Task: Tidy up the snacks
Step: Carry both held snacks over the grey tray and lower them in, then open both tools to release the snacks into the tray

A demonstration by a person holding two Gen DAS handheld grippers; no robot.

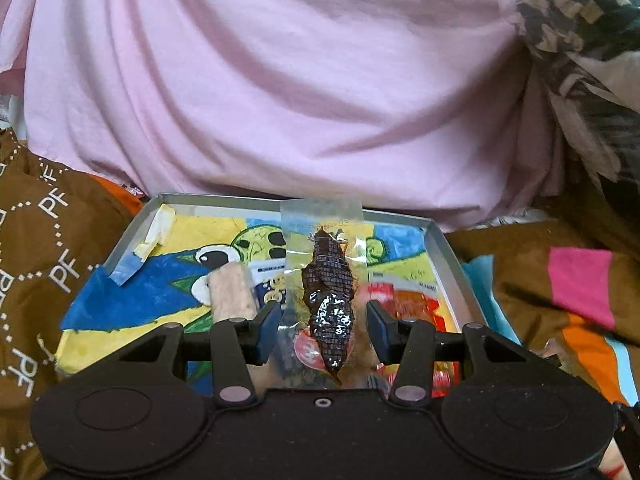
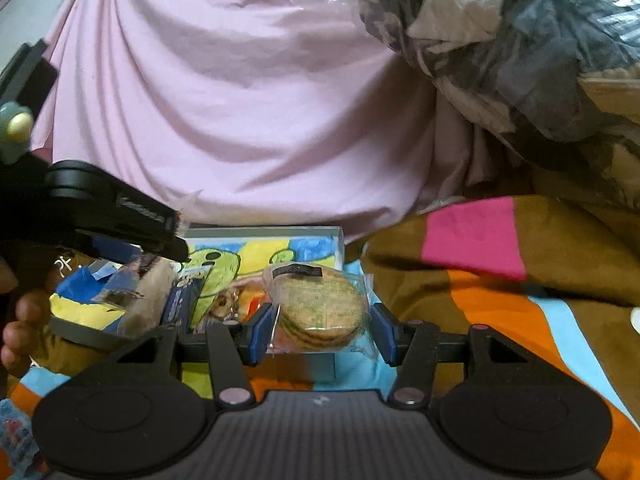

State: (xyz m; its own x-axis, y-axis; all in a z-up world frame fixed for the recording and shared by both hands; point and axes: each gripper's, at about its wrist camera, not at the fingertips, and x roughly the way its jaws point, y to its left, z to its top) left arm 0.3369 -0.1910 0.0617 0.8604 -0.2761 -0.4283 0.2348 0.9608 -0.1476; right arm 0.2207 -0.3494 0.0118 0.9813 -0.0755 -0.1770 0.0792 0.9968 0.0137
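A shallow metal tray (image 1: 132, 232) with a bright cartoon picture on its floor lies on the bed. My left gripper (image 1: 322, 326) is open over its near side, with a clear packet of dark dried snack (image 1: 330, 300) between the fingers, not pinched. A beige wrapped roll (image 1: 230, 294) and red packets (image 1: 416, 306) lie in the tray. My right gripper (image 2: 322, 330) is open around a clear pack of round biscuits (image 2: 320, 308) at the tray's right edge (image 2: 340, 240). The left gripper's body (image 2: 120, 216) shows at the left of the right wrist view.
A pink sheet (image 1: 300, 80) rises behind the tray. A brown blanket with pink, orange and blue stripes (image 2: 500, 272) surrounds it. A grey patterned quilt (image 2: 520, 40) is heaped at the upper right. A dark blue packet (image 2: 180, 300) lies in the tray.
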